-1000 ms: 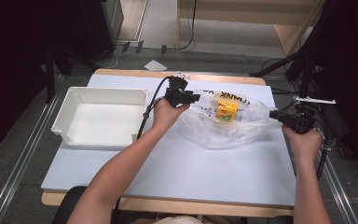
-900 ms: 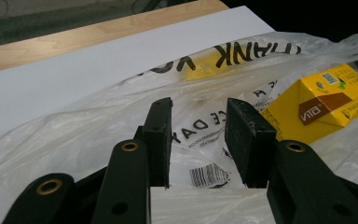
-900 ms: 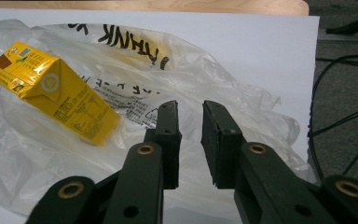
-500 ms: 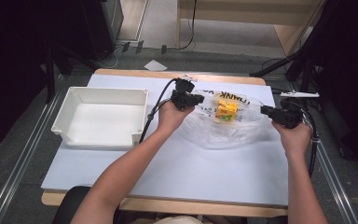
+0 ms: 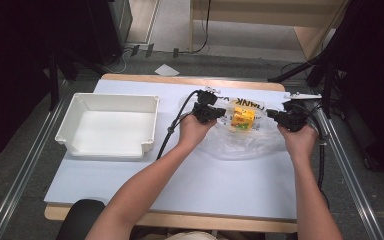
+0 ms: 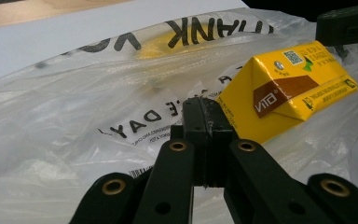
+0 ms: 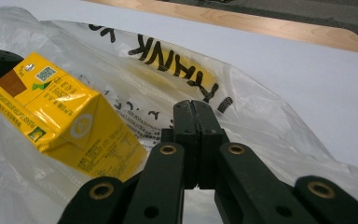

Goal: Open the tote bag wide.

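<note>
White table [image 5: 130,195]: plastic bag [image 5: 240,142] pinched both sides, carton [image 5: 243,117] inside.
My left gripper [image 5: 211,113] and right gripper [image 5: 281,117] clamped its film; tray [image 5: 108,150] left of it waited empty.

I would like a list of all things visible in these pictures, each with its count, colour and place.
plastic bag: one, clear with black letters, on the right half of the table, between the two grippers.
drink carton: one, yellow, lying on the bag.
tray: one, white, nothing inside, on the left part of the table.
table: one, white top with wooden edge.
paper scrap: one, white, on the floor behind the table.
left gripper: one, black, jaws just closed, shut on the bag's left edge.
right gripper: one, black, jaws just closed, shut on the bag's right edge.
</note>
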### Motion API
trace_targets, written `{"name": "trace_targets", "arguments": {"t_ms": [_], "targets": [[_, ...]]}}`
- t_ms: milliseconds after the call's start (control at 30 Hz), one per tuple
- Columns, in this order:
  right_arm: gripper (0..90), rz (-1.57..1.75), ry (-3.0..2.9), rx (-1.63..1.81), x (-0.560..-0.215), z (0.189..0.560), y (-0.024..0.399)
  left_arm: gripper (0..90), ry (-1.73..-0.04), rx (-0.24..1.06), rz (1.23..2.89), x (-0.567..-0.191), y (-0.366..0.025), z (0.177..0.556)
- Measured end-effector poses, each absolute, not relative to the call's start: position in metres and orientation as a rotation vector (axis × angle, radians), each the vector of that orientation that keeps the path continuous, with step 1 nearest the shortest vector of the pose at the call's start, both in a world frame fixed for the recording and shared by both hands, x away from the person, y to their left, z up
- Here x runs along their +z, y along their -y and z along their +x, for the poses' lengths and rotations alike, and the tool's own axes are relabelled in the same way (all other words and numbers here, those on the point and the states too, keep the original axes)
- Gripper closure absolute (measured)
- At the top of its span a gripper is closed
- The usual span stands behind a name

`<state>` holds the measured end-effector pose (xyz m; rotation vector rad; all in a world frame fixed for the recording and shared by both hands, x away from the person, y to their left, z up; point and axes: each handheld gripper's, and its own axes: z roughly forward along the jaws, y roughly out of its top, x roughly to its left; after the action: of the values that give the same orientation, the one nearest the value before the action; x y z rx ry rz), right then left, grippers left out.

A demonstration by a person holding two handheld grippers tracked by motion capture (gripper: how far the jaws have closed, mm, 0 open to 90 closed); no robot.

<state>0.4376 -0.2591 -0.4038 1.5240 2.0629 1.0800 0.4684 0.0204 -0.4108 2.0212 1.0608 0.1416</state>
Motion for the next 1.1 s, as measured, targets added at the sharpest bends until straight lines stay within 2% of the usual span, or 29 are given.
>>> {"name": "trace_targets", "arguments": {"t_ms": [500,1100], "targets": [[90.0,1.46,-2.095,1.033,-0.428,0.459,0.238,90.0,-1.12,0.159,2.019,-0.432,-0.012,0.471],[90.0,1.457,-2.154,0.972,-0.452,0.484,0.22,90.0,-1.146,0.09,2.046,-0.463,-0.008,0.468]]}}
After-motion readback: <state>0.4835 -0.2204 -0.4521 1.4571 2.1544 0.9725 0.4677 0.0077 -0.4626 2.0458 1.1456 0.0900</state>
